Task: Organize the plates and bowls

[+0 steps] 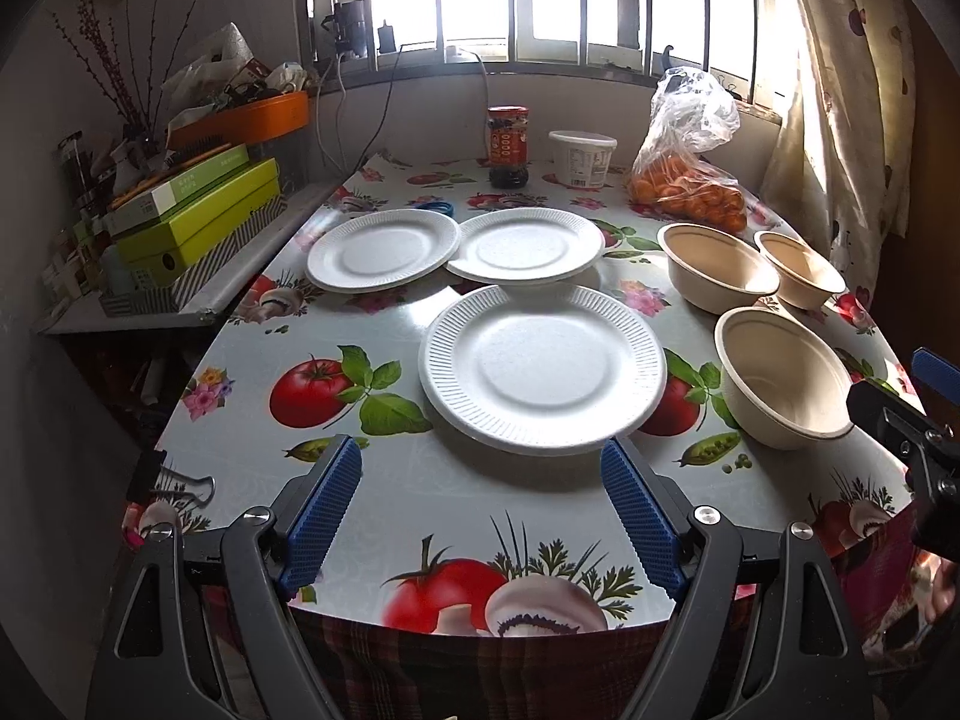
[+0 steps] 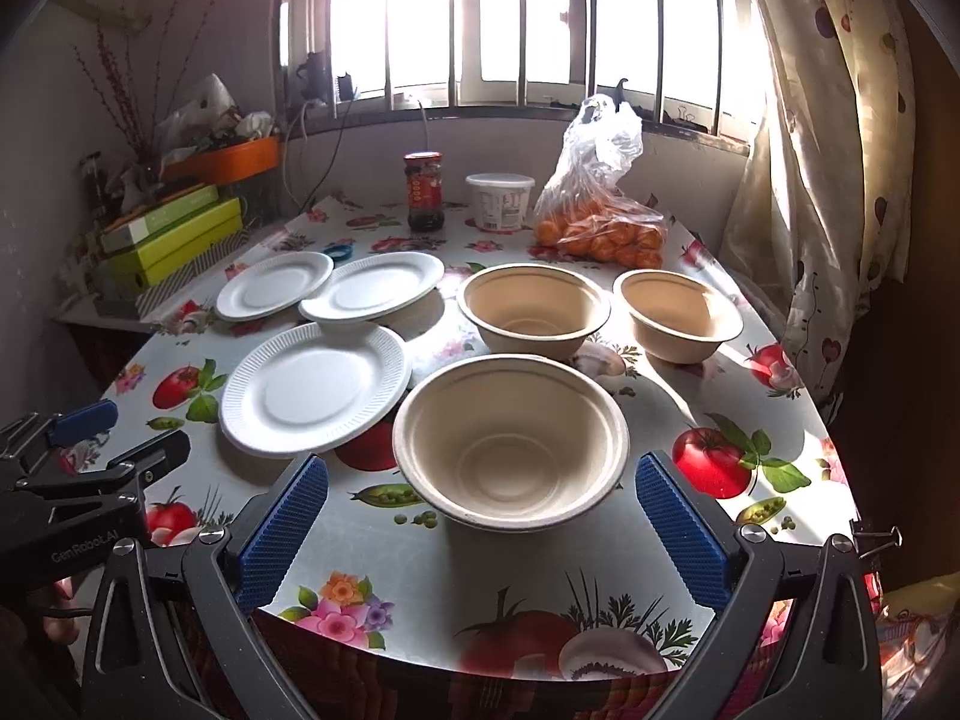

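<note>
**Both grippers empty at the near edge of the desk**

Your left gripper (image 1: 480, 474) hovers with jaws wide apart, holding nothing, just short of the near plate (image 1: 543, 369). Two more plates (image 1: 384, 249) (image 1: 525, 246) lie beyond it, their rims overlapping. Your right gripper (image 2: 480, 489) is also spread wide and empty, with the near bowl (image 2: 510, 441) between its blue pads. Two other bowls (image 2: 534, 309) (image 2: 681, 315) stand farther back, right of the plates, on the desk (image 1: 240, 438).

3 plates (image 1: 543, 369) left on table (image 1: 240, 420); 3 bowls (image 1: 786, 378) right.
</note>
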A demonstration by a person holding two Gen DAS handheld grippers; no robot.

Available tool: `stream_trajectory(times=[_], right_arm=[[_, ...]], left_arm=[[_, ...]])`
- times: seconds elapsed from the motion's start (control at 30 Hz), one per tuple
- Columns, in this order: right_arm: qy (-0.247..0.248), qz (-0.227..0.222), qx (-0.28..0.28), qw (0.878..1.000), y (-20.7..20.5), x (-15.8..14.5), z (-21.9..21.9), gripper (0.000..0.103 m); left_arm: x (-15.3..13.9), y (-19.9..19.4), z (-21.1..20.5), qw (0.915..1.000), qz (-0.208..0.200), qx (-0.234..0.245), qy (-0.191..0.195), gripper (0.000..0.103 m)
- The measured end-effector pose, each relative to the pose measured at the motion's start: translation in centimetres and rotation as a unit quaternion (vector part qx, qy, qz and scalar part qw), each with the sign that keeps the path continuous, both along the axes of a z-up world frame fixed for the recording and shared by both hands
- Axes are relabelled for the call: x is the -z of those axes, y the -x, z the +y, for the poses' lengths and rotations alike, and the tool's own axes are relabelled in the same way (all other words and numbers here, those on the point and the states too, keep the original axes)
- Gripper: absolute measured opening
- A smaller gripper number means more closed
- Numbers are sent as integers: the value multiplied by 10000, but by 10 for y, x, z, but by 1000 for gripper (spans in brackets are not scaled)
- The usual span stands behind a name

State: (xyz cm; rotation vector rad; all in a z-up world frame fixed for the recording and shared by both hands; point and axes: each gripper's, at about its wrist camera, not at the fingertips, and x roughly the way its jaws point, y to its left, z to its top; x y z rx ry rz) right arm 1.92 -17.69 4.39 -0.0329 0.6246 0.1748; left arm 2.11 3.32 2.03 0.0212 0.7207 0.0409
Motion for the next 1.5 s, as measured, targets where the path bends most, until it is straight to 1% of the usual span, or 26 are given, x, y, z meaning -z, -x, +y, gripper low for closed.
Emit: stream_trajectory(times=[0.13, 0.23, 0.3, 0.4, 0.43, 0.5, 0.53, 0.57, 0.6, 0.77, 0.9, 1.03, 1.13, 1.17, 1.23, 1.27, 1.33, 1.37, 1.5], right_arm=[[-298, 103, -344, 9989, -26, -18, 1, 103], [-161, -71, -375, 9991, -41, -34, 6, 100], [-58, -185, -440, 9988, -51, -44, 10, 99], [-33, -158, -605, 9980, -69, -53, 18, 97], [-22, -130, -677, 9976, -76, -55, 21, 96], [63, -83, -785, 9969, -88, -57, 29, 84], [77, -43, -824, 9966, -95, -58, 32, 81], [62, 29, -884, 9961, -102, -58, 36, 76], [29, 102, -939, 9955, -109, -57, 39, 74], [95, 209, -1122, 9934, -136, -57, 57, 74], [91, 325, -1302, 9909, -156, -55, 73, 74], [108, 600, -1602, 9852, -181, -45, 92, 74], [212, 1062, -1724, 9791, -200, -29, 103, 72], [330, 1182, -1763, 9767, -205, -22, 106, 71], [532, 1426, -1820, 9714, -213, -8, 111, 69], [526, 1589, -1831, 9687, -218, 0, 111, 67], [539, 1889, -1740, 9650, -227, 14, 109, 63], [560, 1963, -1723, 9637, -229, 19, 109, 61], [617, 2084, -1695, 9613, -234, 31, 105, 61]], left_arm=[[-8, -14, 18, 9999, 53, -71, -72, 82], [-14, -25, 35, 9998, 90, -171, -45, 82], [-18, -34, 47, 9996, 126, -246, 54, 82], [-22, -47, 64, 9989, 150, -390, 213, 82], [-23, -52, 68, 9986, 160, -431, 244, 82], [-25, -61, 78, 9980, 172, -507, 334, 82], [-26, -65, 82, 9977, 185, -534, 377, 82], [-26, -70, 86, 9973, 203, -571, 422, 82], [-26, -74, 90, 9970, 200, -607, 444, 82], [-26, -94, 103, 9959, 227, -800, 350, 82], [-24, -109, 116, 9947, 271, -884, 458, 82], [-17, -123, 129, 9930, 397, -865, 693, 82], [-4, -127, 132, 9899, 585, -747, 1052, 82], [1, -128, 130, 9896, 650, -680, 1090, 82], [12, -129, 124, 9907, 763, -575, 972, 82], [17, -129, 121, 9910, 817, -512, 927, 82], [27, -131, 116, 9899, 958, -380, 976, 82], [31, -131, 114, 9892, 1019, -326, 1007, 82], [42, -131, 105, 9873, 1165, -104, 1074, 82]])
